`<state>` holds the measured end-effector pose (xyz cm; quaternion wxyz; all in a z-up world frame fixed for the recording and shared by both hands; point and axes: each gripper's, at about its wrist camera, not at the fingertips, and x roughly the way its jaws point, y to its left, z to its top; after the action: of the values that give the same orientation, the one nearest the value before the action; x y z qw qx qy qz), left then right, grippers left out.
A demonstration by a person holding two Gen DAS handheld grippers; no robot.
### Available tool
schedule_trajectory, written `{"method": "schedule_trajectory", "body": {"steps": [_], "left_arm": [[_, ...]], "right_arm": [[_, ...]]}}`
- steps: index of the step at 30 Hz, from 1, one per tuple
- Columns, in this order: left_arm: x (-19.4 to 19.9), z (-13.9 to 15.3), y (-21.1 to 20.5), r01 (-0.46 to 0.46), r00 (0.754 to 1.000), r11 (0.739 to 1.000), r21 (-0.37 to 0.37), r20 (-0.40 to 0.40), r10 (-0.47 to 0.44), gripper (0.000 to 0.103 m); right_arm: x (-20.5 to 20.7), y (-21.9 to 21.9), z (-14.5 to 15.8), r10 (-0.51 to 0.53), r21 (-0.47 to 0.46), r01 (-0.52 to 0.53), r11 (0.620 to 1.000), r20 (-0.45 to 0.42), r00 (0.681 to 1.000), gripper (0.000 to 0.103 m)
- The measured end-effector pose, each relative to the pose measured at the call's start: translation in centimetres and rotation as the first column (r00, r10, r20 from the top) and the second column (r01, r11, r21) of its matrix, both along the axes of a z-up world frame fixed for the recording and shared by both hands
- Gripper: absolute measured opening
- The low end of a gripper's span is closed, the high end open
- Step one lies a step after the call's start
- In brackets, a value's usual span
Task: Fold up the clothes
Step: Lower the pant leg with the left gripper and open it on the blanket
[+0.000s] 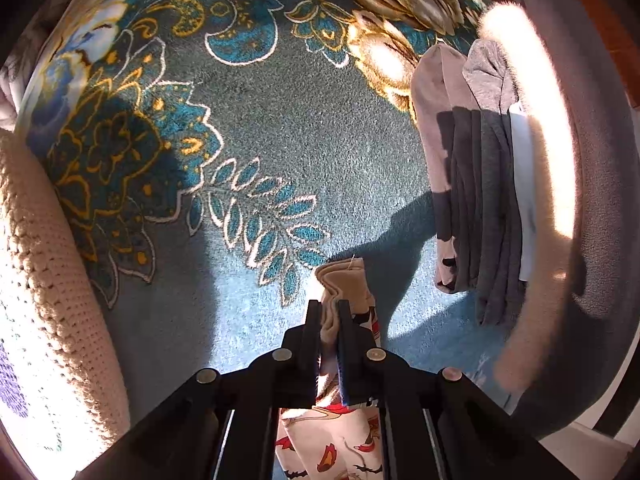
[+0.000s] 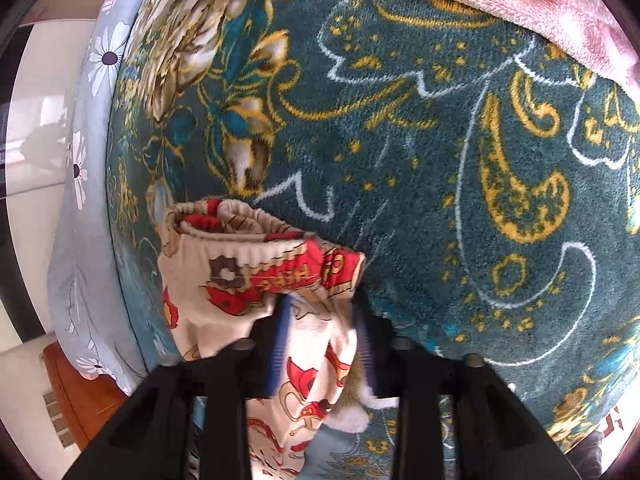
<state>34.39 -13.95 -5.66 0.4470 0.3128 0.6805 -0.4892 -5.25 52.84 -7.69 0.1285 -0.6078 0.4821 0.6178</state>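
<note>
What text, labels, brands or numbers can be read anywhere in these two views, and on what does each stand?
Red band on the cream cartoon-print trousers, right wrist view: pale capital letters, seen upside down and blurred; not reliably readable.
Red marks at the lower right edge of the right wrist view: cut off by the frame, unreadable.
Left wrist view: no text on the teal floral plush blanket, the folded grey clothes stack or the trouser cuff in the left claw.
</note>
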Motion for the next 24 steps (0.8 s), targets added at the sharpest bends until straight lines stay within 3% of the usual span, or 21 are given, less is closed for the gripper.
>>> {"method": "schedule_trajectory", "body": {"steps": [4, 8, 12, 14, 16, 19, 21, 24], "left_arm": [[-0.4, 1.2, 0.0, 0.007, 1.0, 1.0, -0.027, 0.001, -0.007, 0.007], [-1.9, 5.1, -0.4, 0.041, 0.997, 0.995, -0.092, -0.059, -0.046, 0.007], [-3.6, 11.4, -1.1, 0.108, 0.968, 0.976, -0.19, -0.205, -0.147, 0.007], [-3.8, 13.4, -1.1, 0.161, 0.955, 0.951, -0.264, -0.201, -0.217, 0.007], [-3.3, 12.0, -1.2, 0.183, 0.959, 0.95, -0.252, -0.165, -0.229, 0.007], [-1.9, 6.0, -0.9, 0.189, 0.975, 0.972, -0.138, -0.095, -0.203, 0.007], [-0.5, 2.2, 0.0, 0.158, 0.987, 0.984, -0.077, 0.002, -0.158, 0.007], [0.9, 0.0, 1.0, 0.092, 0.995, 0.995, -0.04, 0.042, -0.09, 0.007]], "right_arm": [[-1.5, -1.1, 1.5, 0.013, 0.0, -0.013, 1.0, -0.033, 0.999, 0.005], [-4.5, -1.1, 6.5, 0.054, -0.027, -0.059, 0.998, -0.15, 0.987, 0.004], [-7.5, -1.1, 14.4, 0.156, -0.006, -0.167, 0.986, -0.333, 0.93, 0.004], [-7.1, -1.0, 16.5, 0.204, 0.067, -0.193, 0.979, -0.373, 0.905, 0.004], [-6.9, -0.2, 15.8, 0.219, 0.094, -0.198, 0.976, -0.334, 0.917, 0.004], [-4.3, 1.1, 10.9, 0.282, 0.131, -0.258, 0.957, -0.221, 0.934, 0.004], [-3.0, 1.2, 6.1, 0.275, 0.119, -0.264, 0.957, -0.08, 0.958, 0.004], [-1.8, 2.0, 3.0, 0.232, 0.118, -0.229, 0.966, -0.006, 0.973, 0.004]]}}
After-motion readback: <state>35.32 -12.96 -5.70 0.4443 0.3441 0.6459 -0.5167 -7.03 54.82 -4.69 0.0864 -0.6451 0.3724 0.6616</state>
